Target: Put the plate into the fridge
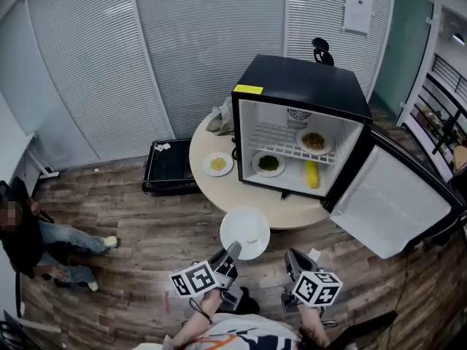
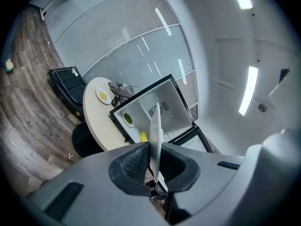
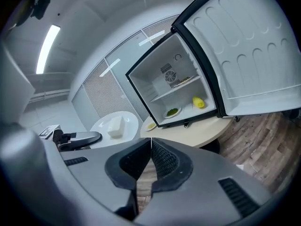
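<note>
A white plate point(image 1: 245, 232) carrying a pale block is held over the floor in front of the round table point(image 1: 292, 206). My left gripper point(image 1: 232, 252) is shut on the plate's near rim. In the left gripper view the plate point(image 2: 155, 126) shows edge-on between the pads. My right gripper point(image 1: 292, 257) hangs beside it, shut and empty, and its view shows the plate point(image 3: 114, 126) at the left. The black fridge point(image 1: 299, 86) stands on the table with its door point(image 1: 390, 199) swung open to the right.
Inside the fridge are a plate of yellowish food point(image 1: 314, 141) on the wire shelf, a plate of greens point(image 1: 268, 164) and a yellow cob point(image 1: 312, 174) below. Another plate point(image 1: 218, 164) sits on the table. A black case point(image 1: 169, 168) lies on the floor, and a person point(image 1: 29, 239) sits at the left.
</note>
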`<state>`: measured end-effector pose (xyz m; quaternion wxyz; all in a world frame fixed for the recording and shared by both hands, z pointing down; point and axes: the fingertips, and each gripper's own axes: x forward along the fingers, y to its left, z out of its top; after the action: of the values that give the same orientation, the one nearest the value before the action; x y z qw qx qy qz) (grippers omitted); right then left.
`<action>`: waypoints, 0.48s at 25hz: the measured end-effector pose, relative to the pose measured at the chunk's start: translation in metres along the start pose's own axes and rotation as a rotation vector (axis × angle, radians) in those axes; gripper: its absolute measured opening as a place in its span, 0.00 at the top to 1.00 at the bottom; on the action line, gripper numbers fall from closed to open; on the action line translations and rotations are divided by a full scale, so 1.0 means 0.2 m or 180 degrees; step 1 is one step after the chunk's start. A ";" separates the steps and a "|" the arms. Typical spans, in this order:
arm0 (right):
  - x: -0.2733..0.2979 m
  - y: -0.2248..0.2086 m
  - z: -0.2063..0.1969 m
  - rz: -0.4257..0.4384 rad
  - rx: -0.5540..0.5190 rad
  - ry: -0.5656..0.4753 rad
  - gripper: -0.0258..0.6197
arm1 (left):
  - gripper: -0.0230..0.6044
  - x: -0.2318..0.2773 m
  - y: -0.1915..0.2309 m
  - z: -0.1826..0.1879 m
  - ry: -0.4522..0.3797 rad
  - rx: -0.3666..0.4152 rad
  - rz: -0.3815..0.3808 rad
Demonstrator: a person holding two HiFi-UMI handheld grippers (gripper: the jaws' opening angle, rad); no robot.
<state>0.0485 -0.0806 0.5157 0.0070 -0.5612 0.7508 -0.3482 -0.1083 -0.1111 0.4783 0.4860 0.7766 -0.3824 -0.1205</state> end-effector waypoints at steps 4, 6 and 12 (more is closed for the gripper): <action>0.10 0.02 0.02 -0.0116 0.0024 -0.0026 0.93 | 0.91 0.08 0.06 0.09 0.0127 -0.0018 -0.0065; 0.14 0.02 0.03 -0.0167 0.0035 -0.0042 0.93 | 0.91 0.12 0.09 0.13 0.0188 -0.0023 -0.0104; 0.21 0.04 0.04 -0.0280 0.0014 -0.0031 0.93 | 0.91 0.21 0.13 0.20 0.0326 -0.0046 -0.0207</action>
<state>0.0286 -0.1195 0.5216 -0.0034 -0.5954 0.7246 -0.3471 -0.1151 -0.1733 0.4878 0.5064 0.7902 -0.3307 -0.0991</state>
